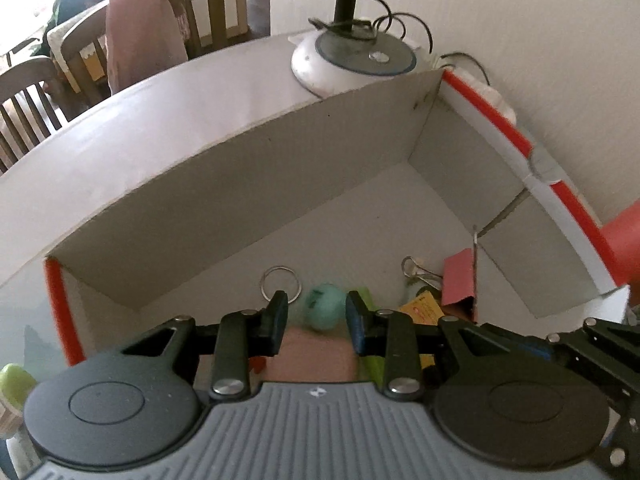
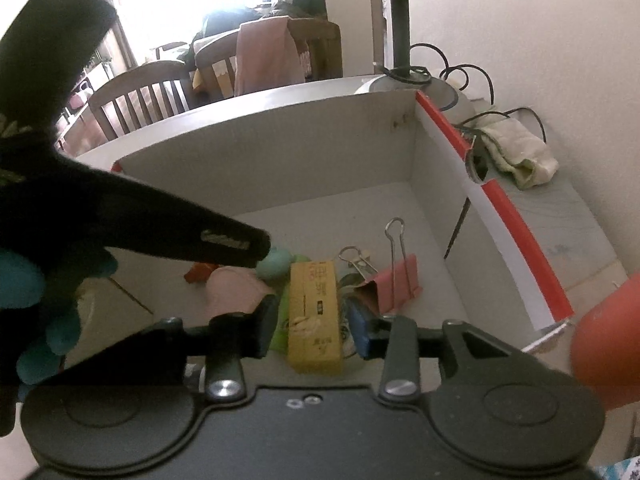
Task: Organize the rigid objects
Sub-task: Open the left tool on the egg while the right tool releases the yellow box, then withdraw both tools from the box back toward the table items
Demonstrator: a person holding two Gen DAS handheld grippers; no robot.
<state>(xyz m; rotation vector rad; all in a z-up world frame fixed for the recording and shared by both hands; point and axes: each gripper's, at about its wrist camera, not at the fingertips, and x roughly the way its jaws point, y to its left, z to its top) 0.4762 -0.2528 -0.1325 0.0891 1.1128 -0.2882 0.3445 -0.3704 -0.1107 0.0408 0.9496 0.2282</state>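
Both hand-held grippers hover agape over the white cardboard box (image 1: 248,184) — left hand-held gripper (image 1: 316,312) above a mint-green ball (image 1: 325,307), right hand-held gripper (image 2: 312,322) above a yellow rectangular box (image 2: 314,312) at six o'clock; a glancing pinch could roll the ball away.

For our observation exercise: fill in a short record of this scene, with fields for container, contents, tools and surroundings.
container: open cardboard box with red edges
contents: green ball, yellow packet, pink binder clip, metal ring
left tongs: open, above the ball
right tongs: open, above the packet
surroundings: lamp base, wooden chairs
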